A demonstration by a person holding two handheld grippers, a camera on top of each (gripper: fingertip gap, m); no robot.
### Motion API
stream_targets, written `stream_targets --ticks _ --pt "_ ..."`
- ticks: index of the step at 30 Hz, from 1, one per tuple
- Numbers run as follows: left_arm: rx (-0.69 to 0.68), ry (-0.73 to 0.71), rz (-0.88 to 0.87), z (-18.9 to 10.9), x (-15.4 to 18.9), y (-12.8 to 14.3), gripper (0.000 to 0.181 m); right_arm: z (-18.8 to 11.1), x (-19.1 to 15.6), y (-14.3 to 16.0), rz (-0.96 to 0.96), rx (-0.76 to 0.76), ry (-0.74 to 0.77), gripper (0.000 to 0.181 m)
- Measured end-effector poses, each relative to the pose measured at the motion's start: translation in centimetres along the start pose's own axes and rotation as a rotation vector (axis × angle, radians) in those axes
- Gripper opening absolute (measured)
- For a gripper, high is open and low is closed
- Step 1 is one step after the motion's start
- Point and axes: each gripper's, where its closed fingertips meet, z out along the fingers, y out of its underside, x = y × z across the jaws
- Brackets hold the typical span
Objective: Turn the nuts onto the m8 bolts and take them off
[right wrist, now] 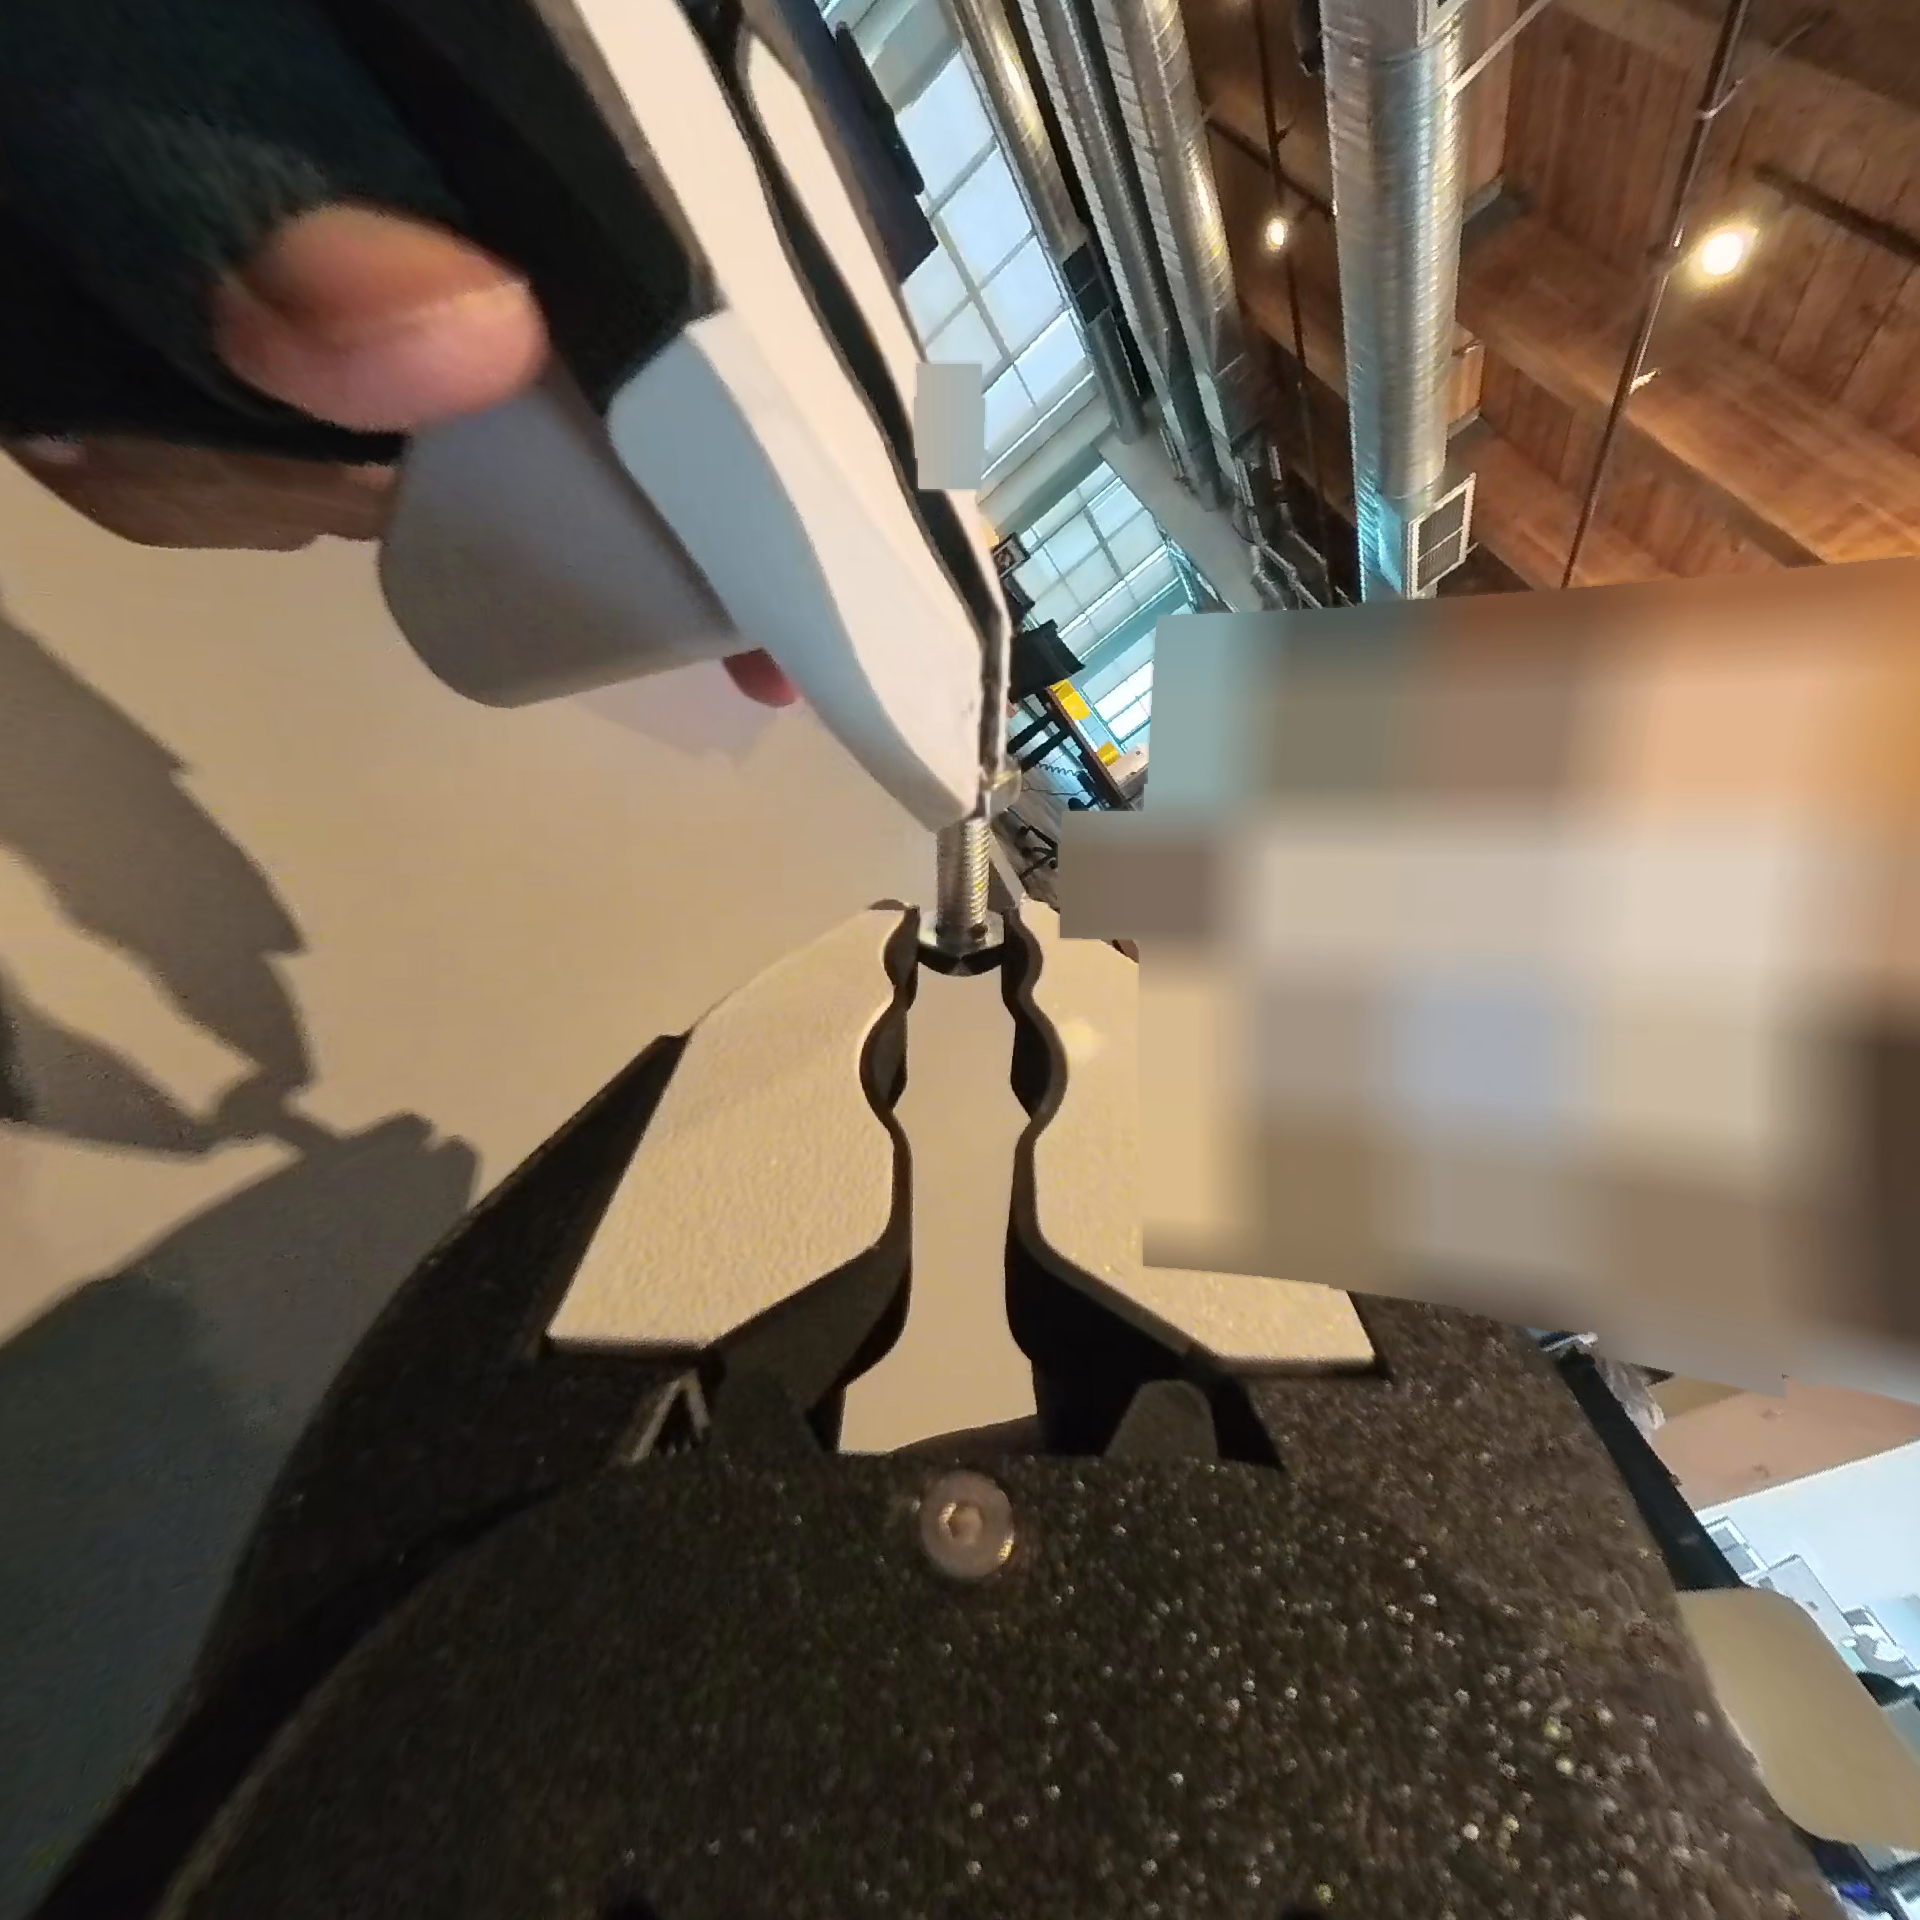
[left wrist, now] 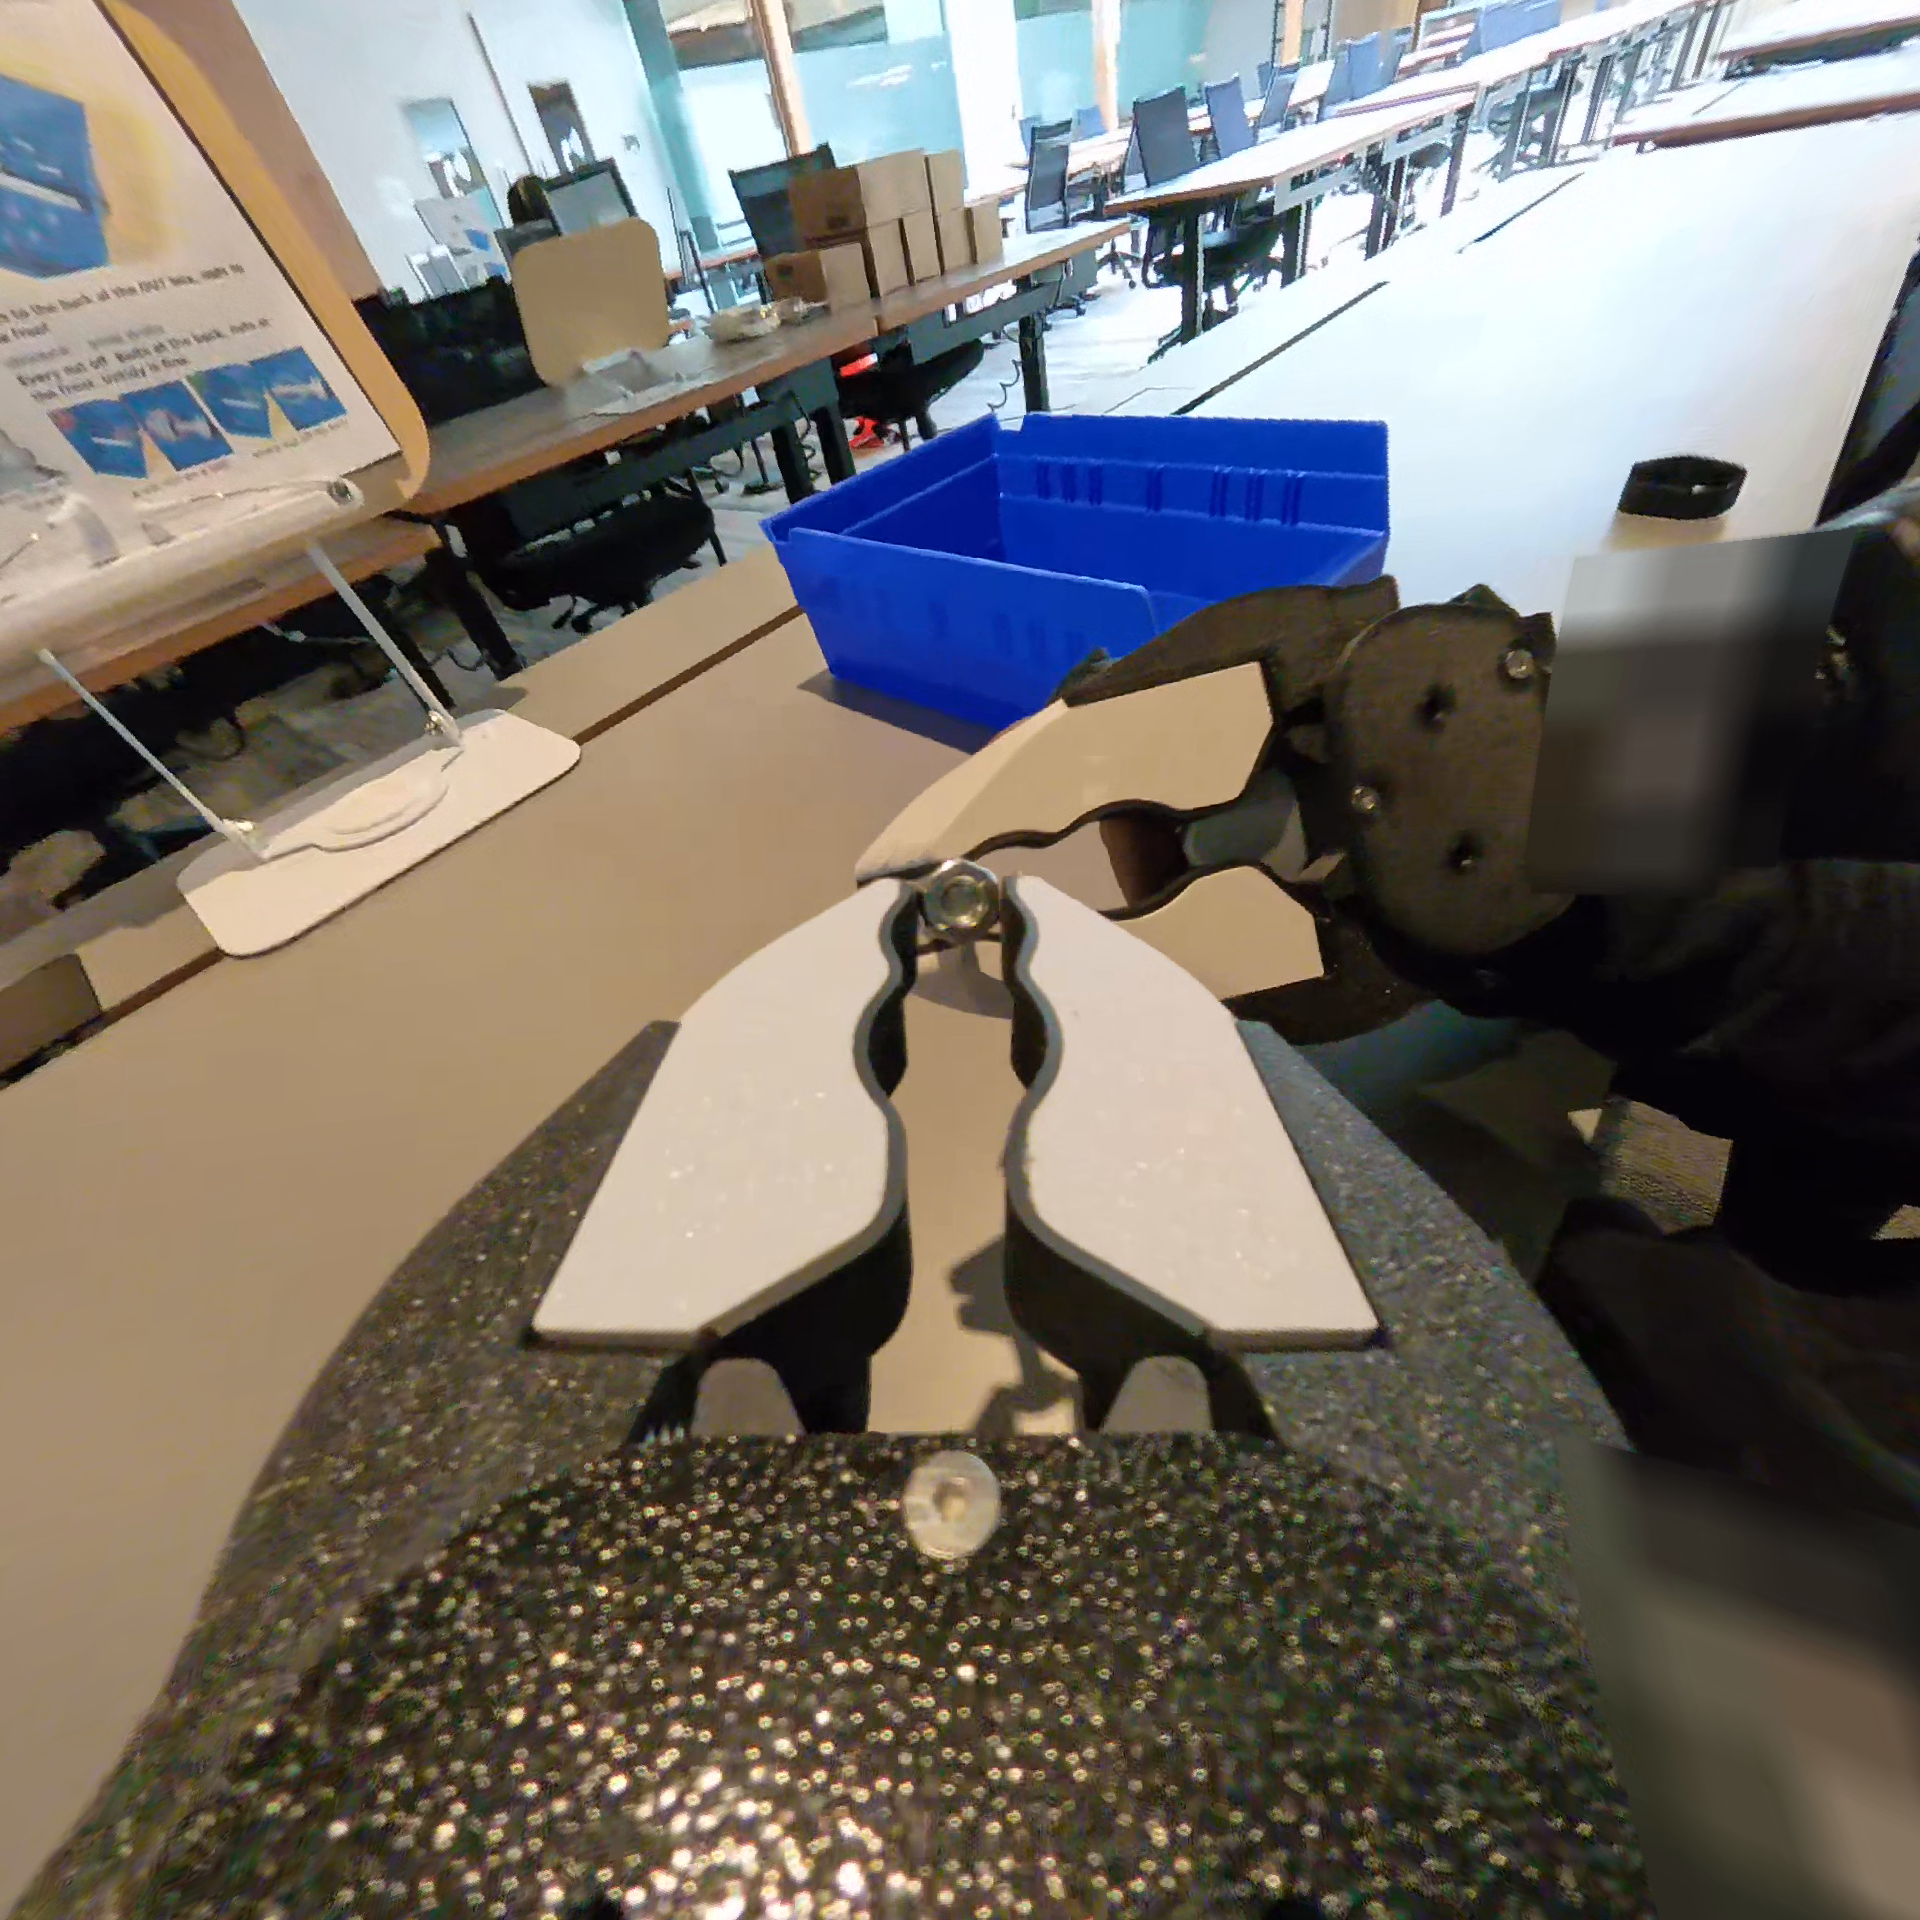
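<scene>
In the left wrist view my left gripper [left wrist: 961, 906] is shut on the hex head of a silver bolt [left wrist: 961, 898], held above the grey table [left wrist: 312, 1091]. My right gripper [left wrist: 940, 864] reaches in from the right and meets it at the tips. In the right wrist view my right gripper [right wrist: 961, 940] is shut on a hex nut [right wrist: 958, 945] that sits on the bolt's threaded shaft [right wrist: 961, 873]. The shaft runs up to the left gripper [right wrist: 987, 779], which a gloved hand [right wrist: 384, 312] holds. A stretch of bare thread shows between the nut and the left gripper.
A blue plastic bin [left wrist: 1039, 582] with a divider stands on the table just beyond the grippers. An instruction sheet [left wrist: 156, 312] on a white stand [left wrist: 374, 821] is at the left. A small black ring [left wrist: 1683, 488] lies at the far right. Desks and chairs fill the room behind. My two grippers' fingertips are within a few centimetres of each other.
</scene>
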Motion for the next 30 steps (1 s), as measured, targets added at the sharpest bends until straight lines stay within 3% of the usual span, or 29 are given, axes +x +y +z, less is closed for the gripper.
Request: stream_targets --ticks 2,10,12,17,22,30 --pt "-0.001 0.001 0.088 0.0 0.1 0.1 0.014 0.0 -0.1 0.0 0.005 0.002 -0.010 0.015" --pt "-0.003 0.061 0.715 -0.7 1.1 1.4 0.014 -0.1 -2.1 -0.3 0.051 0.038 -0.153 0.015" --pt "-0.006 0.044 0.793 -0.8 0.9 1.7 0.014 0.0 -2.5 -0.3 0.050 0.034 -0.172 0.015" --pt "0.018 0.042 0.598 -1.2 0.8 0.5 0.032 0.0 -1.6 -0.5 0.140 0.043 -0.157 0.015" --pt "-0.006 -0.020 0.322 -1.1 -0.1 -0.6 0.026 0.2 -0.8 0.3 0.163 -0.011 -0.104 0.015" --pt "-0.129 -0.115 0.295 -0.1 -0.6 1.2 0.019 0.8 -1.2 1.2 0.097 -0.094 -0.066 0.015"
